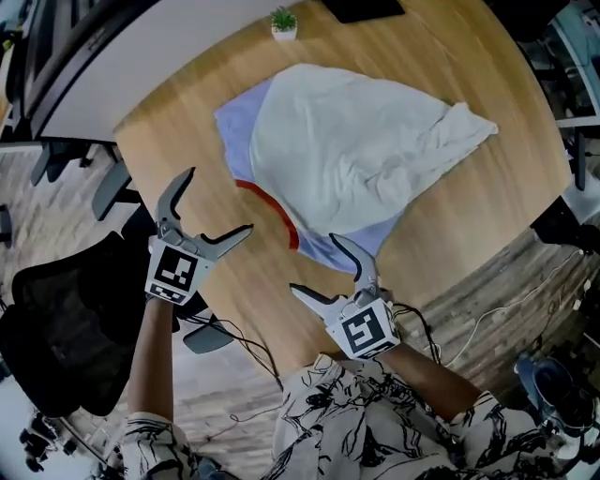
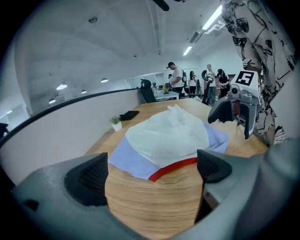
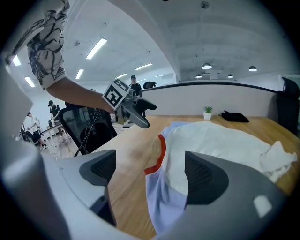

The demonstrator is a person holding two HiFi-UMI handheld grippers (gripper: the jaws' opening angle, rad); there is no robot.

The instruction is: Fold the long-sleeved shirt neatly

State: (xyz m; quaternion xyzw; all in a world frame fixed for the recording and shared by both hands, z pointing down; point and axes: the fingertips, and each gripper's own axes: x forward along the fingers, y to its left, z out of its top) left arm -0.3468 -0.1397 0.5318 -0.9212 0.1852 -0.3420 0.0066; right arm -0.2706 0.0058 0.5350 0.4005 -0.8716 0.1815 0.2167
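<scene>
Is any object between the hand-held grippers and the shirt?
Nothing visible: only bare round wooden table separates the open left hand-held gripper from the pale blue-and-white long-sleeved shirt; the open right hand-held gripper hangs by its near edge.

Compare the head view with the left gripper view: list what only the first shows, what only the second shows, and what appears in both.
Only the head view: the whole left gripper with its marker cube, and the black chair on the floor at the person's left.
Only the left gripper view: a group of people standing across the room, and lit ceiling strips.
Both: the wooden table, the shirt with its red trim, the small potted plant, and the right gripper, jaws apart.
</scene>
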